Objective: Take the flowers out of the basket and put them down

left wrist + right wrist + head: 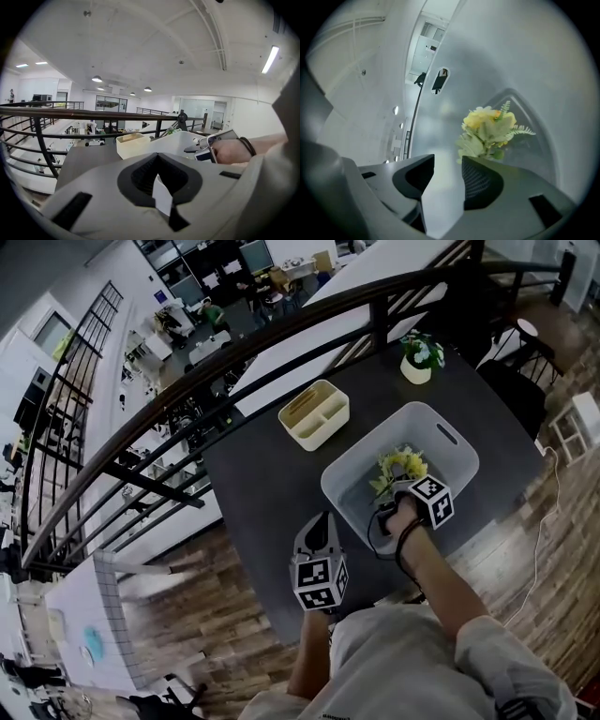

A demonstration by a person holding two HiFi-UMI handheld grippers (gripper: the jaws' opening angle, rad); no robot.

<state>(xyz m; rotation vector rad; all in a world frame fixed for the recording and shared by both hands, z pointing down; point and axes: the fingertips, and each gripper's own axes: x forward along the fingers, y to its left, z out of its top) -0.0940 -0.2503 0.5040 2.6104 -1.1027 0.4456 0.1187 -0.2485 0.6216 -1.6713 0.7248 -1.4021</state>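
A bunch of yellow flowers with green leaves [399, 465] lies inside the white basket [450, 442] on the dark table. My right gripper [396, 491] reaches into the basket from the near side. In the right gripper view it [447, 159] stands open with only the basket floor between the jaws. The flowers [490, 129] lie just beyond the right-hand fingertip [476, 168], and I cannot tell whether they touch it. My left gripper [323, 519] hovers over the table left of the basket. Its jaws [158, 157] are shut and hold nothing.
A cream divided organizer [314, 414] stands behind the left gripper, and a small potted plant [419, 357] sits at the table's far corner. A black railing [281, 310] runs along the far edge, with a drop to a lower floor beyond. The basket wall [501, 51] has a handle slot [439, 79].
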